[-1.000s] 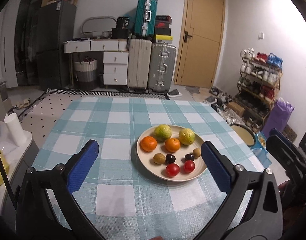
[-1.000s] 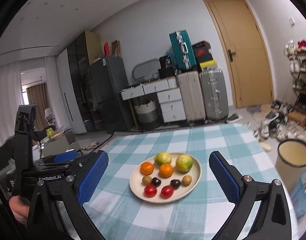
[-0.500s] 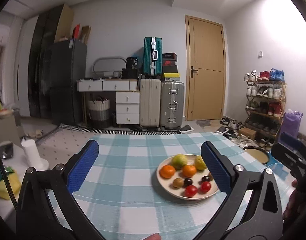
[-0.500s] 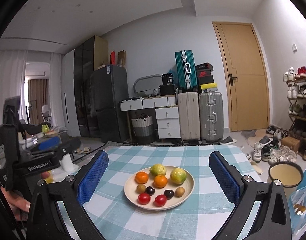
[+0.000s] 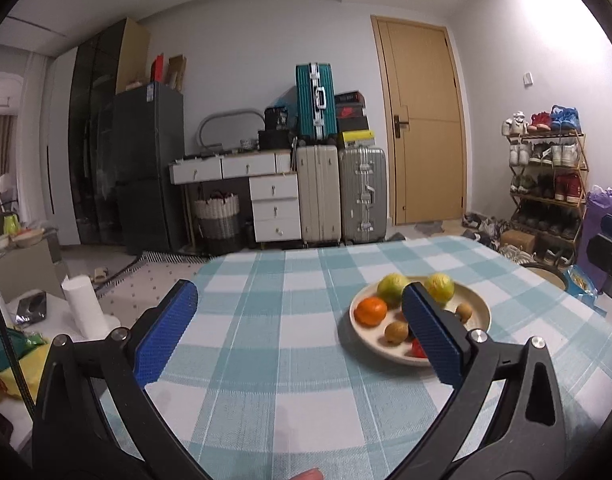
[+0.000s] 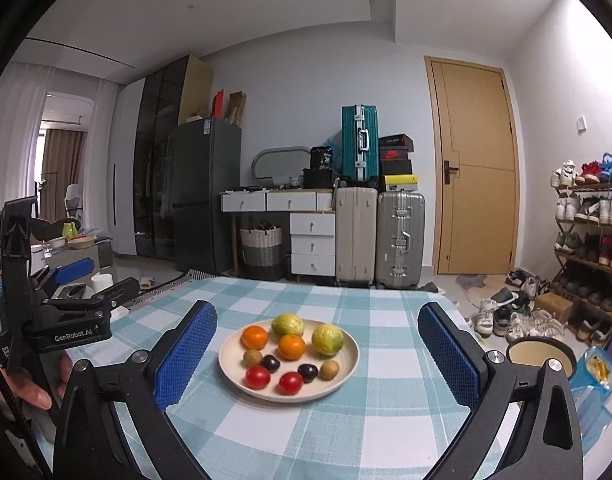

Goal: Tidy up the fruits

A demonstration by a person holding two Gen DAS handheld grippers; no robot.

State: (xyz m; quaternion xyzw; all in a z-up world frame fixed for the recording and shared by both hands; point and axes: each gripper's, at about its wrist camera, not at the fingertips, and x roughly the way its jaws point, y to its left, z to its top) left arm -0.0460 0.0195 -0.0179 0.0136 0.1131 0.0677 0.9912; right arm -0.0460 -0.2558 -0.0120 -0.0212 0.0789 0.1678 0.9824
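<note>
Since a sec ago: both views tilted up from table toward room, plate [image 6: 234,376] gone from mid-frame to right of frame in left cam, now partly behind right pad there. Looks like pull-back, not approach — fruit all on plate already, so prob. task at or near end, just a guess. Left gripper [image 5: 302,336] empty, fingers wide apart, hovering over bare cloth [image 5: 266,380] w/ plate off to its right. Right gripper [image 6: 316,356] also empty, fingers spread wide, plate framed between pads, well short of touching any fruit. In right cam, sorted by kind: two green-yellow citrus [image 6: 327,339] at back, two oranges [image 6: 292,346] just in front, two brown kiwis [image 6: 330,369] at sides, two dark plums [image 6: 307,372] in middle, two tomatoes [image 6: 290,383] at front rim. No fruit seen loose on cloth. Materials: plate cream, matte, shallow, round w/ low raised rim; citrus dimpled skin, roundish; oranges slightly flattened; tomatoes & plums glossy, smooth — prob. roll easily if nudged; kiwis dull, fuzzy-looking, small ovals. Cloth woven, teal/white check, flat, few wrinkles. Pads blue, ribbed rubbery face on black rigid arms w/ metal pivot screws. Hand [image 6: 30,388] gripping left tool's handle at left edge of right cam. Behind table: suitcases [image 6: 380,236], drawers, shoe rack — clear of work area.
</note>
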